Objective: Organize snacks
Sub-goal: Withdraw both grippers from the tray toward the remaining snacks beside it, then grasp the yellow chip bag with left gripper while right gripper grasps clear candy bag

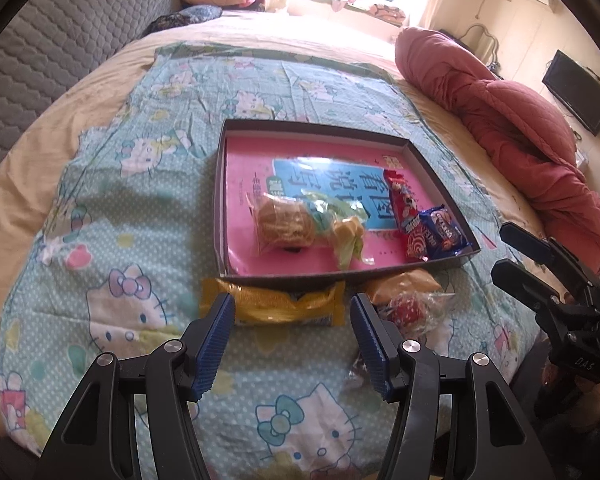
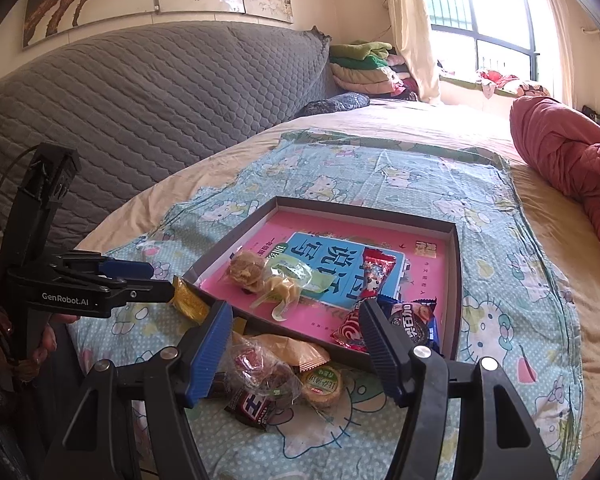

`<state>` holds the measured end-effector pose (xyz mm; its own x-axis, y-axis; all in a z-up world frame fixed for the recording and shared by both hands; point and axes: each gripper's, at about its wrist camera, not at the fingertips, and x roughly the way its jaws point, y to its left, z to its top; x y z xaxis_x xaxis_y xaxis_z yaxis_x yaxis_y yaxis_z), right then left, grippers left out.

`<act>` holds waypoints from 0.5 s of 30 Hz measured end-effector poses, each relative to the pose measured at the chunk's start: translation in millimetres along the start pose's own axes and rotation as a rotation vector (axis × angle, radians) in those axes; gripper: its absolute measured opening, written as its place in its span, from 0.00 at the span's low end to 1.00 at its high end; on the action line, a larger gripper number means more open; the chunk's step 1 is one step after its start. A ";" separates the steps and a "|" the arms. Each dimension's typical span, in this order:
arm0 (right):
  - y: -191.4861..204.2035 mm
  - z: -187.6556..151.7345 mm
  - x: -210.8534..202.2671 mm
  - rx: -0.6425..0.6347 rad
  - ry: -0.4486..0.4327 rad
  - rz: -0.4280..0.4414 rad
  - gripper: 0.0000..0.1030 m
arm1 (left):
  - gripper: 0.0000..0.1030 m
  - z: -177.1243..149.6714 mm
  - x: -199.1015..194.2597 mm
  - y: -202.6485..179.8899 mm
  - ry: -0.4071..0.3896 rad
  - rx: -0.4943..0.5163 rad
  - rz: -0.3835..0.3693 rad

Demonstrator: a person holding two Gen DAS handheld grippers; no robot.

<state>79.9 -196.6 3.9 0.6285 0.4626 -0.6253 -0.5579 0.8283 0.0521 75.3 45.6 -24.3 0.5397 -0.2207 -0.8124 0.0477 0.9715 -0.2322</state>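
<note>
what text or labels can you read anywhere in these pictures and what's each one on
"GenRobot.AI": on the side of the left gripper, seen from the right wrist.
"DAS": on the body of the right gripper, seen from the left wrist.
Large Chinese characters on the blue book cover in the tray: upside down, not safely readable.
Snack wrapper print: too small or blurred.

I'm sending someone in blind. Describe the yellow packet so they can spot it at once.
Find the shallow box with the pink lining on the Hello Kitty sheet. Just outside its near wall, between the open left gripper's fingers, lies the yellow packet. It is flat, opaque and gold-yellow, unlike the clear-wrapped snack pile beside it.
</note>
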 end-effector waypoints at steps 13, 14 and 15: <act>17.6 -9.7 3.1 -0.071 0.048 0.013 0.63 | 0.60 -11.5 9.2 3.3 0.053 -0.053 -0.018; 19.9 -10.9 4.4 -0.081 0.055 0.014 0.63 | 0.60 -12.6 10.5 4.0 0.058 -0.060 -0.020; 22.1 -12.0 6.0 -0.093 0.062 0.015 0.63 | 0.60 -13.9 12.1 4.5 0.063 -0.068 -0.023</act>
<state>64.9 -179.3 -8.0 0.5866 0.4517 -0.6722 -0.6164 0.7874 -0.0087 70.3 46.1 -42.6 0.4847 -0.2502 -0.8381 0.0012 0.9584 -0.2854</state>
